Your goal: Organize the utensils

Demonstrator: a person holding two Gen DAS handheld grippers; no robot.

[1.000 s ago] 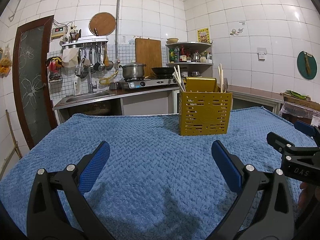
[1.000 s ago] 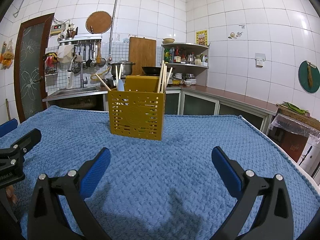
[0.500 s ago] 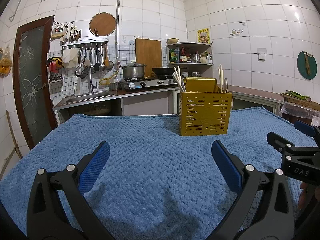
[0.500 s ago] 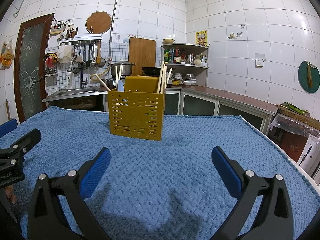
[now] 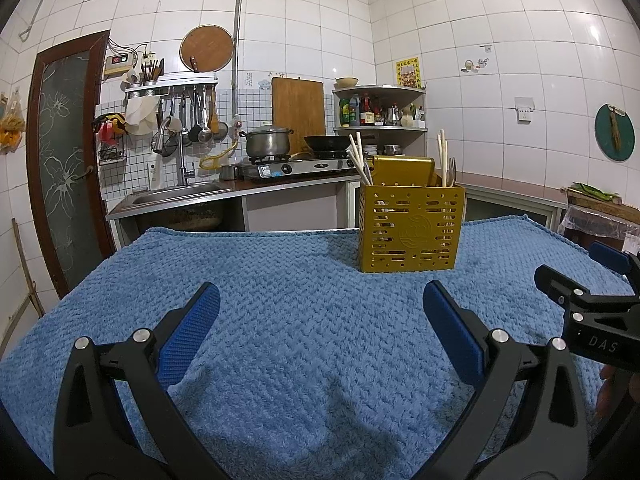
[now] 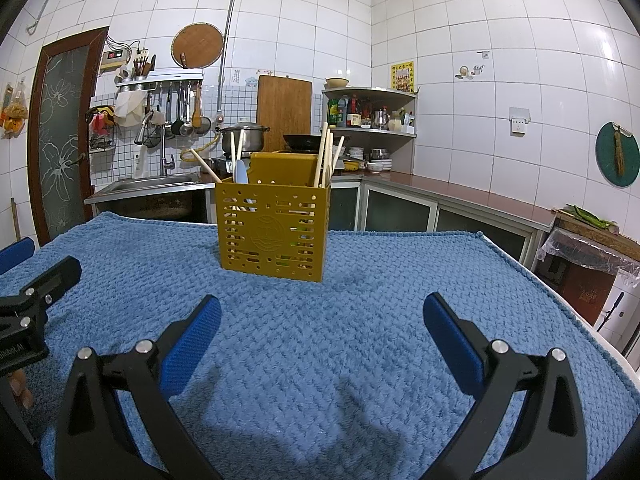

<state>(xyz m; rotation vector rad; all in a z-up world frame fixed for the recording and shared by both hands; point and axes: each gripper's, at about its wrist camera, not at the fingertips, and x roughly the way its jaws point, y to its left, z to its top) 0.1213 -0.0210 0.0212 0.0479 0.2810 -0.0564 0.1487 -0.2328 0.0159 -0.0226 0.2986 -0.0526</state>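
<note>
— 2 blue pads spread wide, is that what the left wrist view gives?

— Yes. The left gripper (image 5: 320, 330) has its jaws far apart with nothing between them, hovering low over the blue towel (image 5: 280, 304) that covers the table. The yellow utensil caddy (image 5: 411, 228) stands upright on that towel, ahead and a little right of centre, well apart from the fingertips. Pale chopsticks (image 5: 359, 158) lean out of its left side, more stick up on the right next to a metal fork (image 5: 451, 171).

— Anything at the edge?

— The right gripper (image 5: 588, 276) pokes in from the right, black frame and a blue pad (the letters DAS show on it).

— And the right wrist view?

— Same story: the right gripper (image 6: 322, 330) is spread open and empty above the towel (image 6: 360, 300). The caddy (image 6: 273, 232) sits ahead, slightly left of centre, with chopsticks (image 6: 328, 156) fanned out on both sides and a white spoon (image 6: 241, 171) among the left ones. Which inner compartment each piece sits in, I cannot tell. The left gripper (image 6: 30, 276) shows at the left margin.

— Background?

— Tiled kitchen: a sink (image 5: 176, 194), a steel pot (image 5: 268, 142) on a stove, a wooden cutting board (image 5: 298, 110) against the wall.
</note>
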